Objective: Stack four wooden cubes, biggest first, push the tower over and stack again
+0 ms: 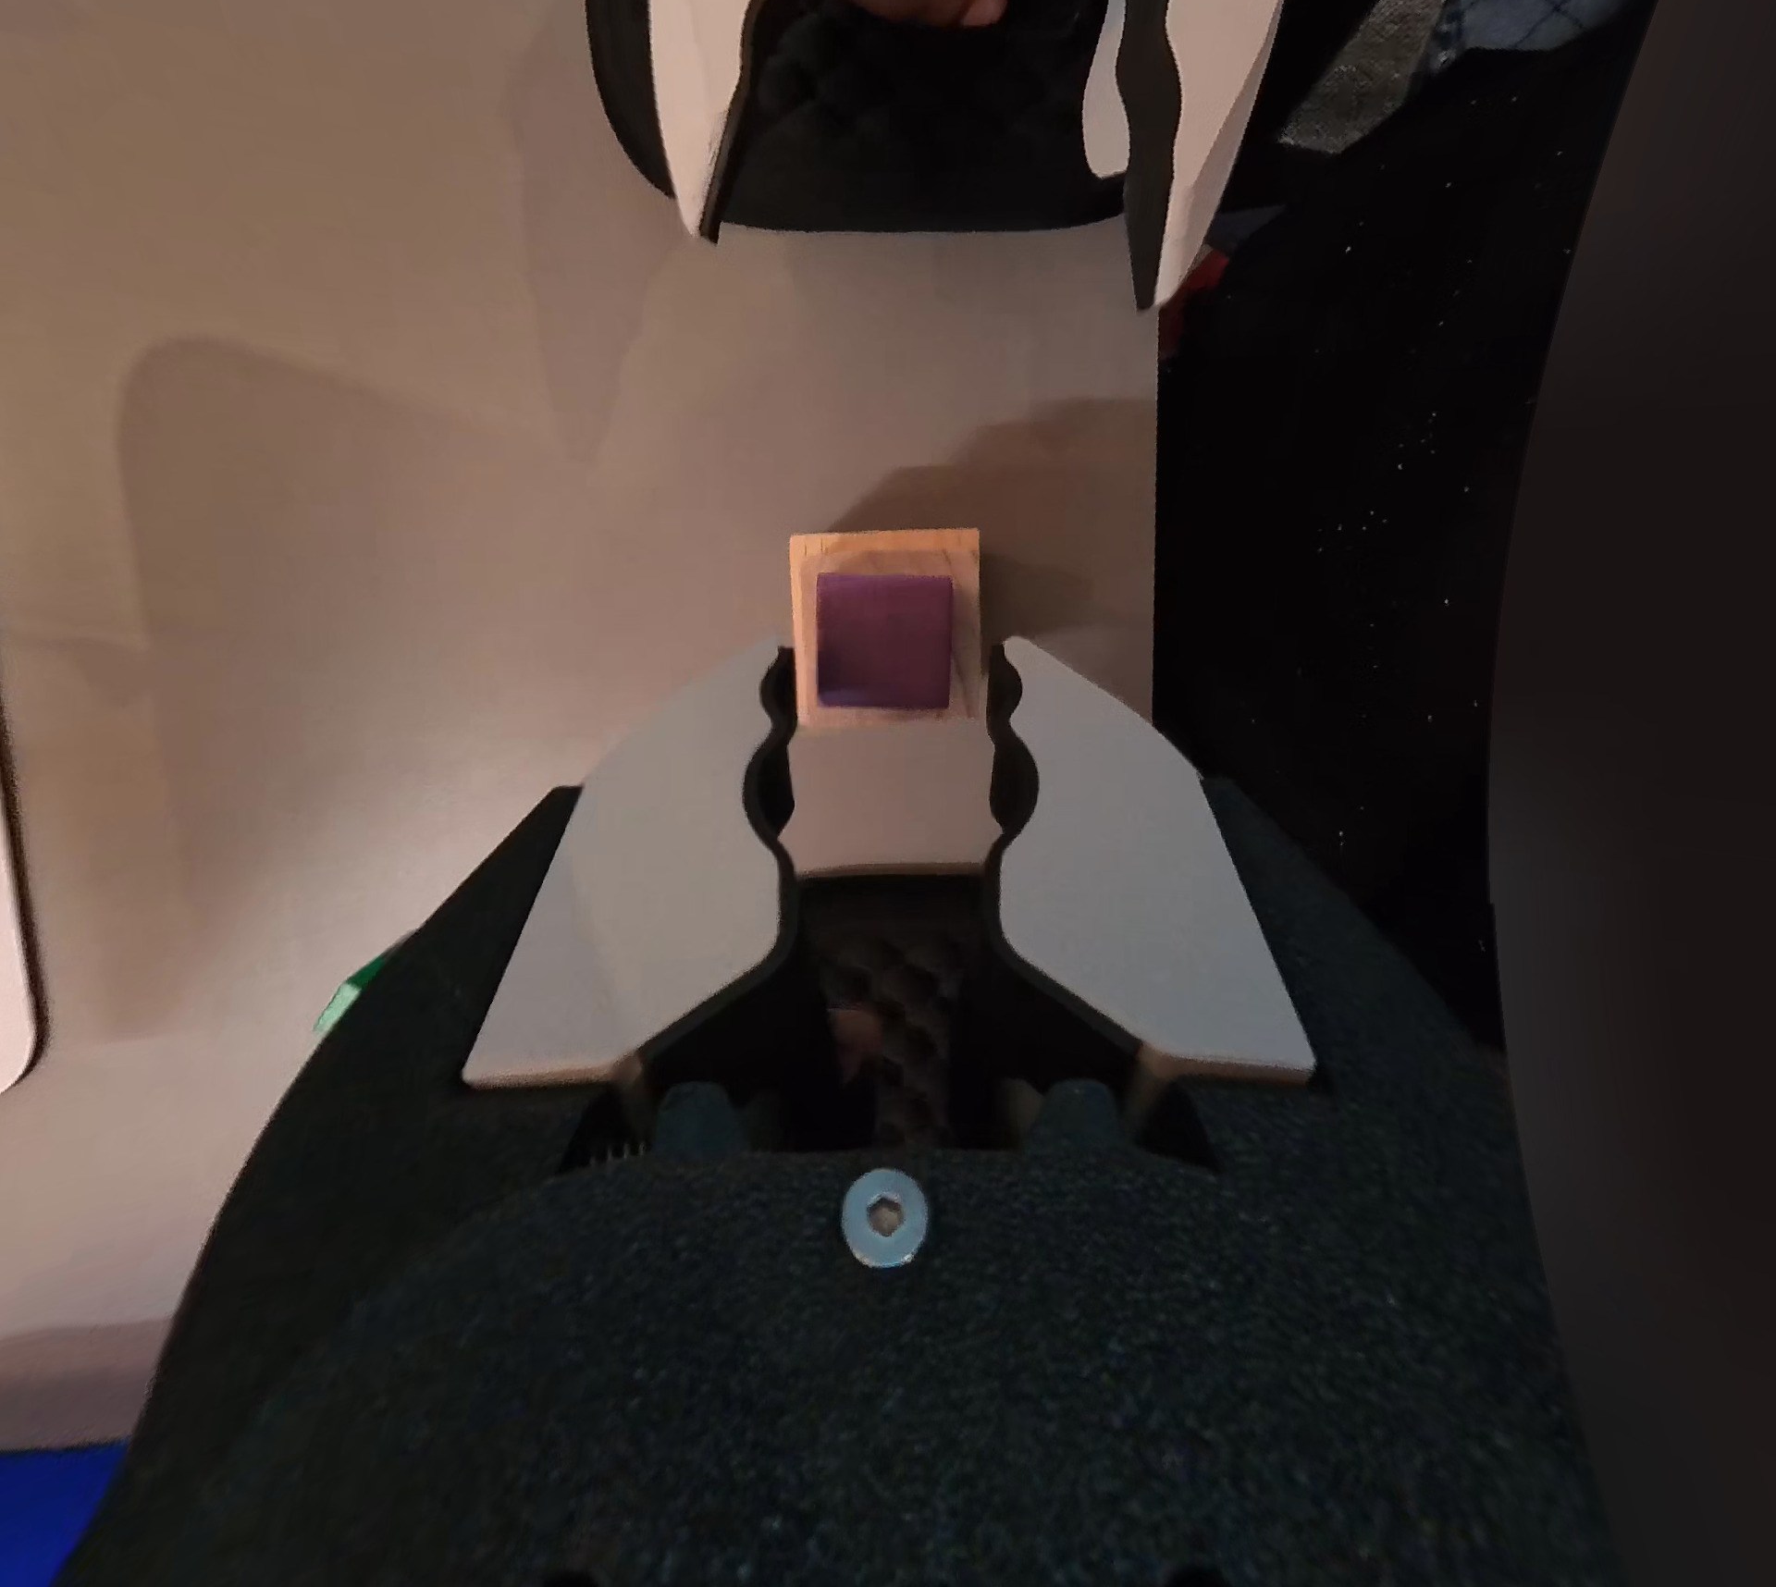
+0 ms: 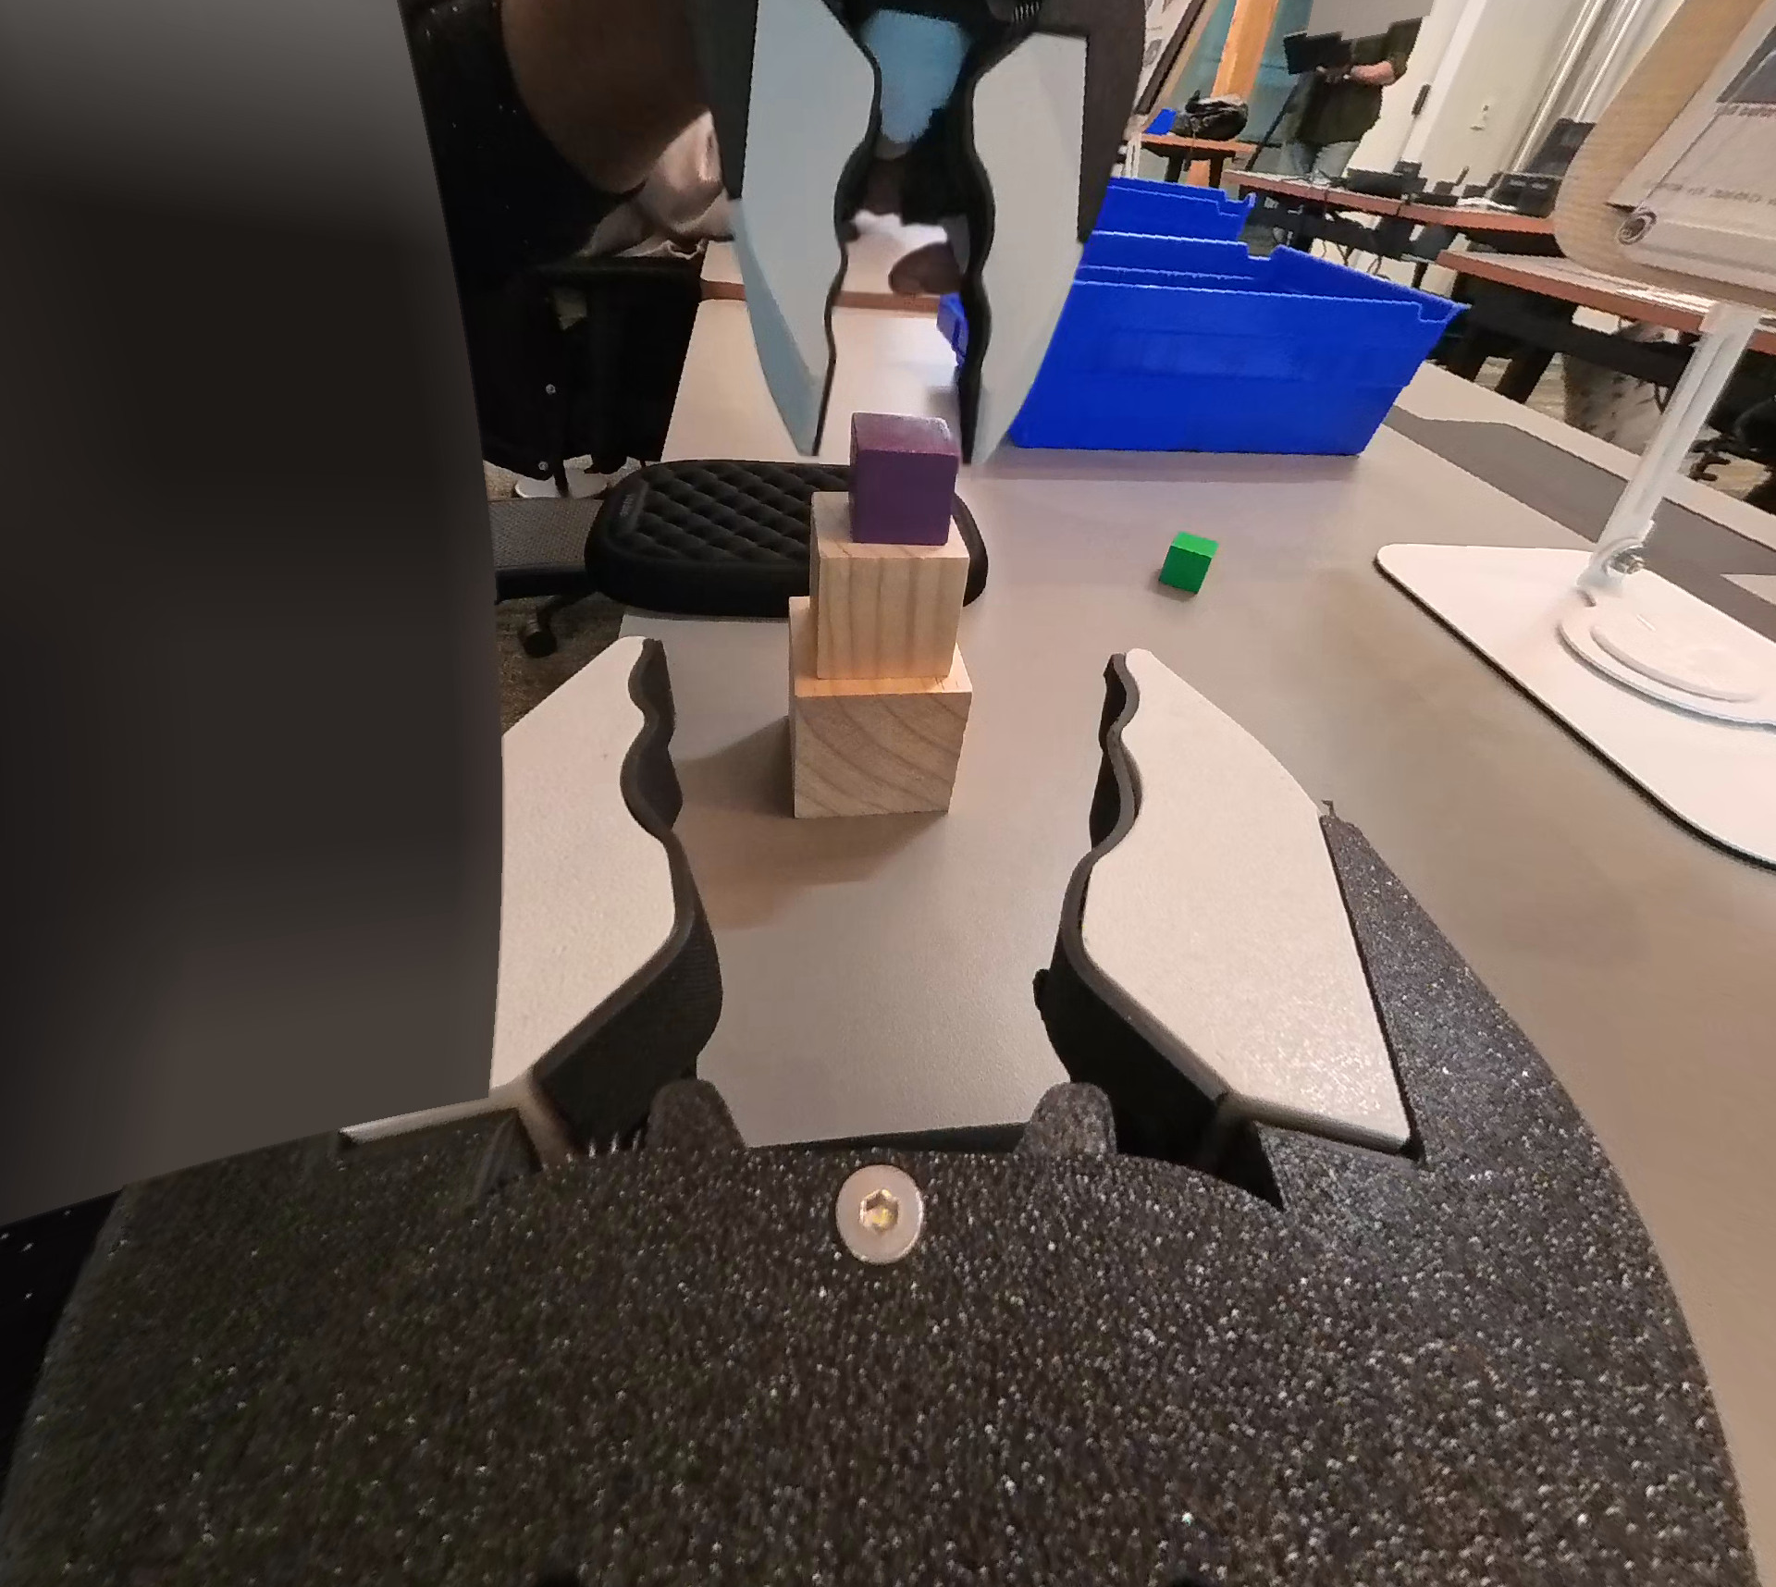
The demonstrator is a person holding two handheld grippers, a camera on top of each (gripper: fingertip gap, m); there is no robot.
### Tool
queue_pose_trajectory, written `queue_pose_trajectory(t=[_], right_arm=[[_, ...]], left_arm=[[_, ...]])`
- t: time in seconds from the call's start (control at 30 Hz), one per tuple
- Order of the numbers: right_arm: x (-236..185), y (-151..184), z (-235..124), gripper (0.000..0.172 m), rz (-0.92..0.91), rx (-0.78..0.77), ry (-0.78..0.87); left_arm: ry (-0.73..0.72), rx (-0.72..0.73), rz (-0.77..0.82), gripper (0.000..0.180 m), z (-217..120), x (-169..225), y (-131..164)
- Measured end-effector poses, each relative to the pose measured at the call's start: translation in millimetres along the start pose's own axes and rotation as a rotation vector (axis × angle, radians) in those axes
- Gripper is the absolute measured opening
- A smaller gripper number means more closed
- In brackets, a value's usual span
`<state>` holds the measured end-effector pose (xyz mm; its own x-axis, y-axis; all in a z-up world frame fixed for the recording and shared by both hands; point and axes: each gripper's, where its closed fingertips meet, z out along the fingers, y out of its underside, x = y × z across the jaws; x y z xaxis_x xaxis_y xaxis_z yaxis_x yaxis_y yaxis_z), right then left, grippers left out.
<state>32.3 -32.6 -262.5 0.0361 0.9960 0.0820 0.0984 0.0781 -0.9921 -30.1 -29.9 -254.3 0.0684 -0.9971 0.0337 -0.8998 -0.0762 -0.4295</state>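
Observation:
A purple cube (image 2: 903, 484) sits on top of two stacked plain wooden blocks, the upper block (image 2: 889, 609) on the lower block (image 2: 879, 743), on the grey table (image 2: 1249, 772). My left gripper (image 2: 899, 436) hangs over the stack pointing down, its fingertips just above and to either side of the purple cube, not pressing on it. In the left wrist view the left gripper (image 1: 894, 652) is open, with gaps between the pads and the blocks; the purple cube (image 1: 882, 638) shows from above. My right gripper (image 2: 886, 662) is wide open and empty, low on the table just before the stack.
A small green cube (image 2: 1189, 561) lies on the table to the right. Blue bins (image 2: 1230, 349) stand behind it. A white stand base (image 2: 1586, 676) is at the right. A black quilted chair seat (image 2: 711, 532) is beyond the table's edge. The left gripper's tips are roughly 8 cm from the right gripper's.

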Motion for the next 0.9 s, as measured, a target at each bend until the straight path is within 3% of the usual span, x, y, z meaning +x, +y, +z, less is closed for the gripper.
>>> queue_pose_trajectory(t=[0.13,0.27,0.4,0.47,0.53,0.63,0.9], right_arm=[[0.0,-0.3,-0.3,0.084,-0.001,0.002,0.001],[-0.1,0.4,0.4,0.084,-0.001,-0.004,0.0],[0.0,0.7,0.6,0.084,-0.001,-0.006,0.001],[1.1,0.4,0.2,0.083,0.003,-0.004,0.008],[2.5,0.4,0.2,0.083,0.009,-0.004,0.015],[1.8,0.1,-0.1,0.082,0.008,-0.001,0.01],[2.2,-1.5,-1.2,0.081,0.016,0.013,0.009]], left_arm=[[-0.091,0.042,-0.041,0.041,-28.1,-26.1,9.6],[-0.308,-0.086,-0.229,0.05,-47.5,-96.6,67.9],[-0.334,-0.169,-0.417,0.046,-26.5,-137.3,119.2],[-0.287,-0.105,-0.604,0.039,-11.3,-147.0,126.5],[-0.281,-0.046,-0.686,0.038,-1.3,-157.0,130.3],[-0.342,-0.039,-0.724,0.039,5.3,-172.9,142.0],[-0.305,-0.071,-0.76,0.04,25.8,-182.8,155.5]])
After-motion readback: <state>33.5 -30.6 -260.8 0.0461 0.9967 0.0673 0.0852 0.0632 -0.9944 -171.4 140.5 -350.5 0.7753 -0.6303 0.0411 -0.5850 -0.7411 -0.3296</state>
